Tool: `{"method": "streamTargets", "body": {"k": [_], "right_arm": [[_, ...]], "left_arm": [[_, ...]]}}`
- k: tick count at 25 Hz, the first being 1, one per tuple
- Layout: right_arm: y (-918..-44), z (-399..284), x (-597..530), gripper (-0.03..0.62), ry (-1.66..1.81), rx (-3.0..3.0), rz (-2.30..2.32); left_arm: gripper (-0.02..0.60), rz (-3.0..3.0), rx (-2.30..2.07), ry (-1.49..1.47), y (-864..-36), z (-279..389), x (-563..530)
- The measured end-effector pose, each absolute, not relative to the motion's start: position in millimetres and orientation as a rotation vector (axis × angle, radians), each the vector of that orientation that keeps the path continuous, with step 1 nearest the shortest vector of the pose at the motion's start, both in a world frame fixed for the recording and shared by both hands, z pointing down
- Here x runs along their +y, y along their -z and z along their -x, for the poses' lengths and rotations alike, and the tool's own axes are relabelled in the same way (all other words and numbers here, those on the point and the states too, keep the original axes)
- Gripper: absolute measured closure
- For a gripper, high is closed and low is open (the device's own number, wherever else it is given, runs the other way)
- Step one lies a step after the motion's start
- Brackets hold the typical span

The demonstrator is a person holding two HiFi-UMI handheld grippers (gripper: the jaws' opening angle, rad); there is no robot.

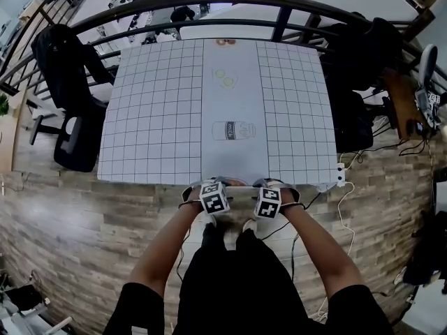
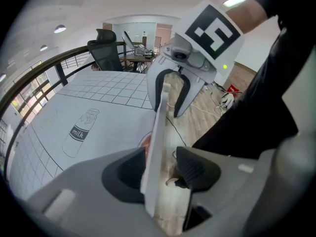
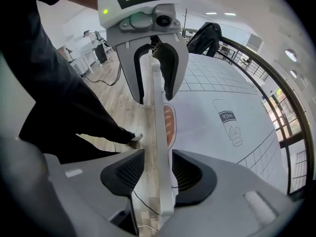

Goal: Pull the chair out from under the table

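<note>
The chair shows only as the thin white top edge of its back [image 1: 237, 188], right against the near edge of the table [image 1: 160, 117]; its seat is hidden. My left gripper [image 1: 209, 187] and right gripper [image 1: 269, 185] sit side by side over that edge, pointing steeply down. In the left gripper view the white edge [image 2: 157, 132] runs between the jaws of the left gripper [image 2: 158, 169], against one pad with a gap at the other. In the right gripper view the right gripper [image 3: 158, 169] straddles the same edge [image 3: 159, 132], with a gap on one side.
The table wears a white cloth with a grid and a drawn milk bottle [image 1: 234, 130]. A black office chair [image 1: 70, 82] stands at the table's left and dark chairs and bags [image 1: 363, 61] at its right. A curved railing [image 1: 279, 5] lies beyond. Cables [image 1: 349, 187] trail on the wooden floor.
</note>
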State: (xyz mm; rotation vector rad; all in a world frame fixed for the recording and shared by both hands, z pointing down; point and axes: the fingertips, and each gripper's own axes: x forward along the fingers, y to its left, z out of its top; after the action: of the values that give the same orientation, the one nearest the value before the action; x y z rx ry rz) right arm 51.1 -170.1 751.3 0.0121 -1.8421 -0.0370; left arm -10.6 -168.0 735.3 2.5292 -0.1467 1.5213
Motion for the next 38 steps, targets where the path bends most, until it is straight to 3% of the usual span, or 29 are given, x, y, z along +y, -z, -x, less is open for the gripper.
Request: {"method": "streamTargets", "body": {"k": [20,38], "right_arm": [[-789.8,-53.2,-168.0,0.428,0.119,-1.707,0.086],[-815.8,-48.8,-175.4,0.457,0.061,-1.681,0.086]], "left_arm": [[0.377,-2.527,0.108,-1.797,-771.4,3.2,-155.2],[0.376,-2.448,0.084,-1.766,-798.2,7.3,-162.8]]}}
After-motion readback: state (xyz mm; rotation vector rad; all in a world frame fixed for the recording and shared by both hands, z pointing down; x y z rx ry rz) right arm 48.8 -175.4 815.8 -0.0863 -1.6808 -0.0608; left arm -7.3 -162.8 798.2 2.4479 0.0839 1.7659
